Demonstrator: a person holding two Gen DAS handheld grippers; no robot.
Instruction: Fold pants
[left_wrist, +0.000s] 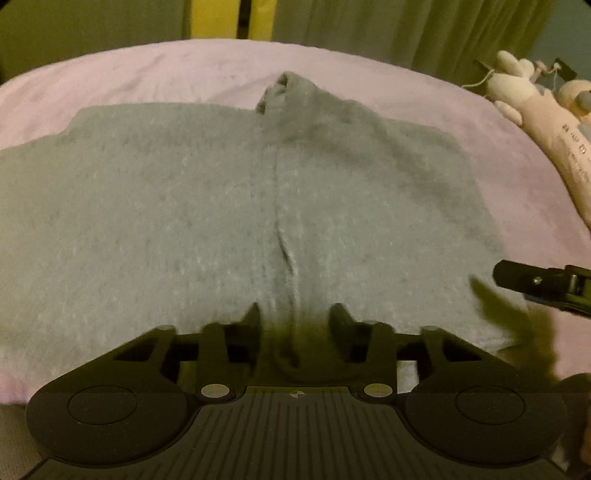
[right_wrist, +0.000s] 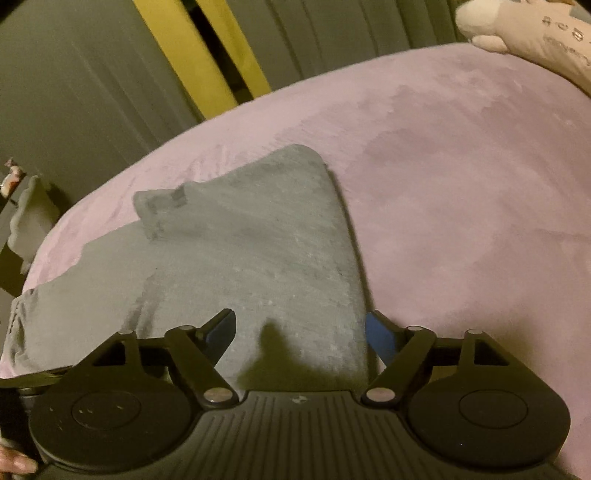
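Grey fleece pants (left_wrist: 184, 203) lie folded and flat on a pink bed cover (left_wrist: 177, 66), with a seam ridge running up their middle. My left gripper (left_wrist: 297, 317) sits at their near edge, its narrow jaws pinching a bunched ridge of the grey fabric. The right gripper's tip (left_wrist: 517, 280) shows at the pants' right side. In the right wrist view the pants (right_wrist: 258, 251) spread away to the left. My right gripper (right_wrist: 301, 332) stands open over their near right corner, blue-padded fingers (right_wrist: 380, 334) wide apart and not pressing the cloth.
Plush toys (left_wrist: 524, 96) lie along the bed's far right edge, and one plush toy (right_wrist: 535, 33) reaches into the right wrist view. Green curtains (left_wrist: 369, 26) and a yellow strip (right_wrist: 221, 48) stand behind the bed. Bare pink cover (right_wrist: 461, 184) spreads right of the pants.
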